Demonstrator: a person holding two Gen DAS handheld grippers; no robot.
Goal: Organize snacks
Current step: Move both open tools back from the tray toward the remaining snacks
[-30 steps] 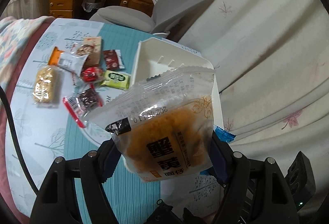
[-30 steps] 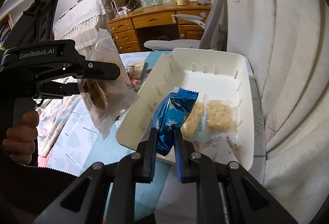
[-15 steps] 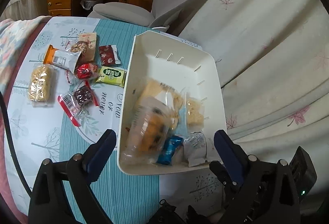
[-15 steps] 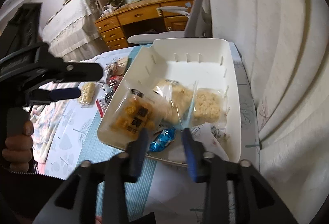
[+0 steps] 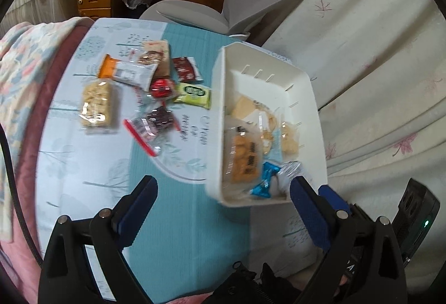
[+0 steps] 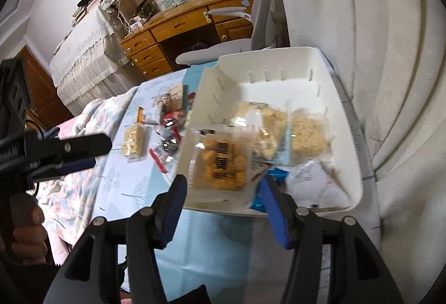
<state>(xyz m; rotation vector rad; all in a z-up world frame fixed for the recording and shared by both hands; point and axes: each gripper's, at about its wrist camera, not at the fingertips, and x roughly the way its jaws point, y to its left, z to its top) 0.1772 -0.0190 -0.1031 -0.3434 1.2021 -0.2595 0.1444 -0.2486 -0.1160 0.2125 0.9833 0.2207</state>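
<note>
- Left wrist view: the left gripper (image 5: 221, 192) is spread wide with nothing between the blue pads, sitting low in the frame over the teal tablecloth (image 5: 184, 220).
- Right past its right finger is the near corner of the white bin (image 5: 312, 97), right of centre. Inside it: an orange snack pack with black print (image 5: 245, 156), a blue wrapper (image 5: 264, 181) at the near end, and a couple of pale cracker packs (image 5: 288, 136) further up.
- Left of the bin, upper middle of the frame, loose snacks are still lying on the cloth: a puffed rice bar (image 5: 96, 104), an orange-and-white pack (image 5: 128, 71), a red round one (image 5: 161, 88), a green packet (image 5: 193, 93) and a dark one with a red strip (image 5: 156, 123).
- Right wrist view: the right gripper (image 6: 223, 201) has just been opening, jaws apart and gripping nothing, hovering at the bin's near rim with the orange pack lying just beyond the tips.
- The left gripper pokes in from the left edge, a hand (image 6: 26, 237) on its handle.
- Wooden desk (image 6: 195, 22) and grey chair (image 6: 262, 14) up top.
</note>
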